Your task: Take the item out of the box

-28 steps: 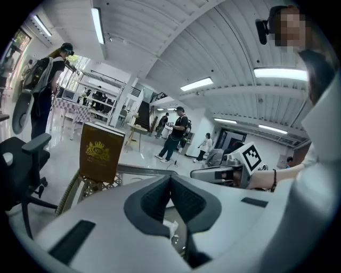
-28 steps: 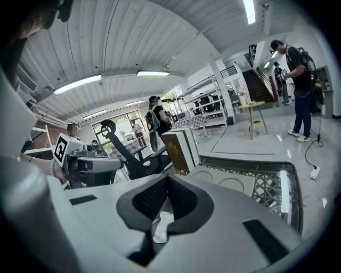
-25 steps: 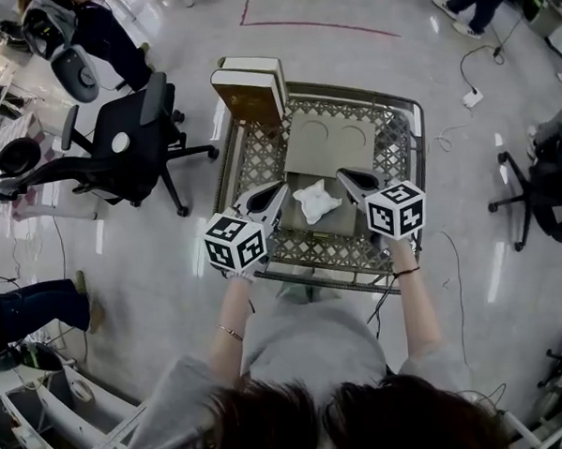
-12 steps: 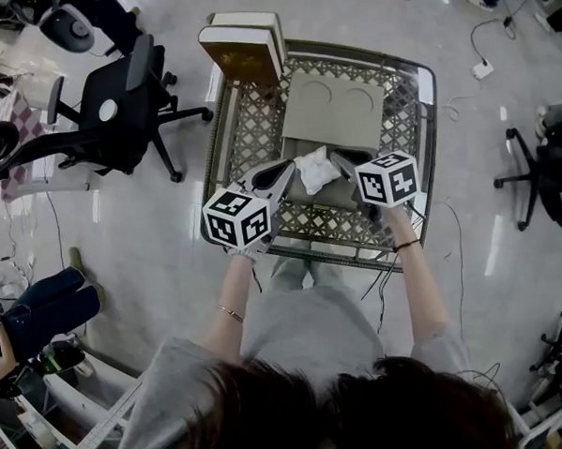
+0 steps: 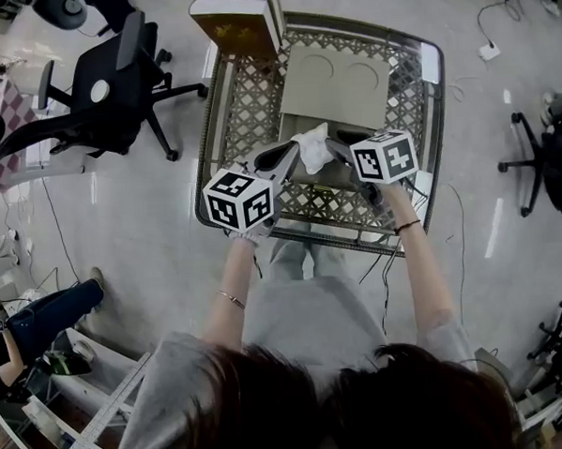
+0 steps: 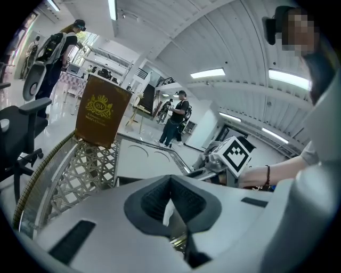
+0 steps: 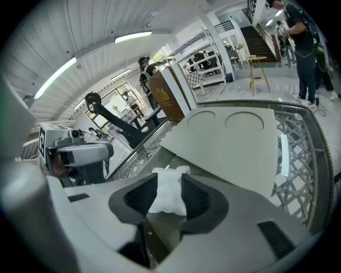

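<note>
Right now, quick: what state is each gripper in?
Left gripper: closed on the white crumpled wad.
Right gripper: fingers opening, with the wad between them but not clamped.

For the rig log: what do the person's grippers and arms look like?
The left gripper and right gripper have pale grey bodies, jaws lined with dark ribbing, and a cube with black-and-white square markers each. The person wears a grey top, a thin bracelet on the left wrist and a dark band on the right. The right jaws are opening, a white item between them.
</note>
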`<act>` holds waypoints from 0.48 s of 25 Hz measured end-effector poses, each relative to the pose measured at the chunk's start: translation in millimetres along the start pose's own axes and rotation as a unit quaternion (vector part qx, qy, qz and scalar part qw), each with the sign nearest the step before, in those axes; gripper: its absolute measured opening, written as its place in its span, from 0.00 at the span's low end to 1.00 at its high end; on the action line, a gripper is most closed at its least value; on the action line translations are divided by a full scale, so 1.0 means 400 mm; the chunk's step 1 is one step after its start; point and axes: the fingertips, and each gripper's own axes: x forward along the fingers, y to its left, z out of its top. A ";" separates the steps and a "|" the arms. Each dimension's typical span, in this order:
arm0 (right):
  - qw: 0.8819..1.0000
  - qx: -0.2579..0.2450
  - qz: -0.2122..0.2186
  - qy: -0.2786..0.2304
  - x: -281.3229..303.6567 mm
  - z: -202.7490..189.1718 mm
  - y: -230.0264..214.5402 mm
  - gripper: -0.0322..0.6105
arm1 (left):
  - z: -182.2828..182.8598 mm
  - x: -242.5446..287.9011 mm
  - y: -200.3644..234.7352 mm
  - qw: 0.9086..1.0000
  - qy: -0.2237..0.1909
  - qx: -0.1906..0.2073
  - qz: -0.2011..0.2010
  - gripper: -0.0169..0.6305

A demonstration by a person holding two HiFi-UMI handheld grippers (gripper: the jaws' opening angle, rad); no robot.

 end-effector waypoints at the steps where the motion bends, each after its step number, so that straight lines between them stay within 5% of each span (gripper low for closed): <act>1: 1.000 0.001 -0.001 0.006 0.004 -0.004 -0.001 0.27 | -0.003 0.002 0.000 1.000 0.001 -0.001 0.000 0.05; 12: 0.998 0.021 -0.014 0.065 0.081 -0.039 -0.025 0.37 | -0.039 0.011 0.012 1.000 0.007 -0.016 0.001 0.05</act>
